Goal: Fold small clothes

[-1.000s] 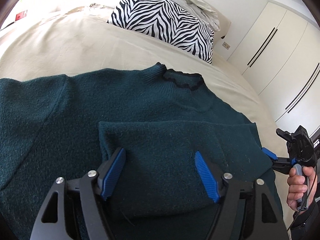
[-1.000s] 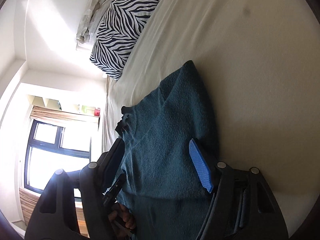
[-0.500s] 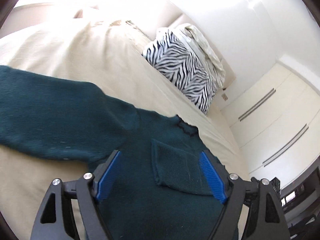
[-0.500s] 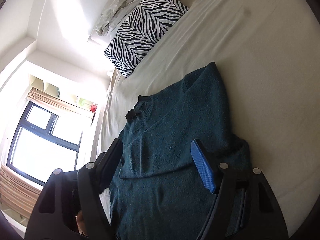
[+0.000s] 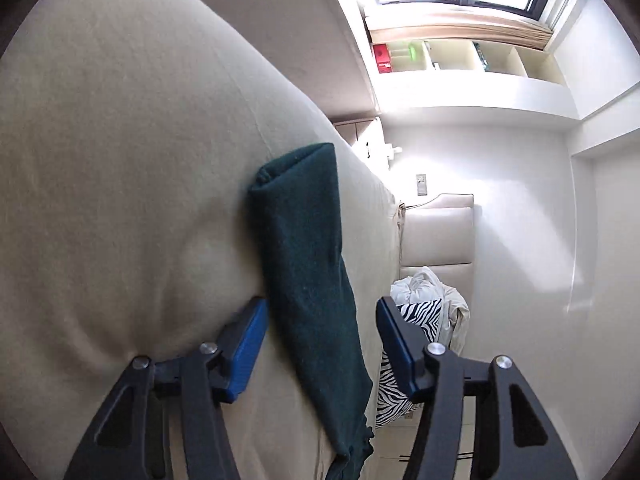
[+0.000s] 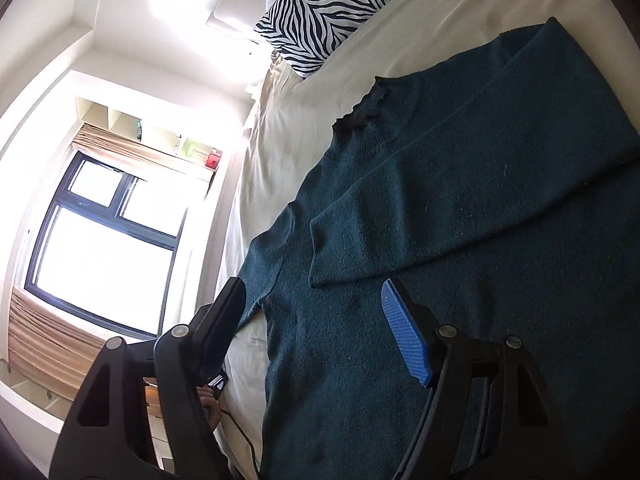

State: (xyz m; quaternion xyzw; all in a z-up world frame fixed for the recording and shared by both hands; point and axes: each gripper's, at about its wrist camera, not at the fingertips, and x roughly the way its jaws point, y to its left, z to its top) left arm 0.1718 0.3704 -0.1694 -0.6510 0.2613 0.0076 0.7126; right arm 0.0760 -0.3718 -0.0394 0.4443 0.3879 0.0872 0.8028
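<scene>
A dark teal knit sweater (image 6: 460, 208) lies flat on the cream bed (image 6: 280, 128), one sleeve (image 6: 420, 224) folded across its body. Its other sleeve (image 5: 304, 280) stretches out over the bed in the left wrist view. My left gripper (image 5: 320, 344) is open, its jaws on either side of that sleeve, the left pad (image 5: 248, 344) pressing into the bedding (image 5: 120, 200). My right gripper (image 6: 316, 328) is open and empty, hovering over the sweater's lower body.
A zebra-print pillow (image 6: 320, 12) and crumpled white bedding (image 5: 432, 292) lie at the head of the bed. A padded headboard (image 5: 436, 232) stands behind. A window (image 6: 104, 240) and shelves (image 5: 460, 56) line the far wall.
My left gripper has swung away from the sweater's body to the outstretched sleeve and rolled sideways. My right gripper has moved closer over the sweater. Both stay open.
</scene>
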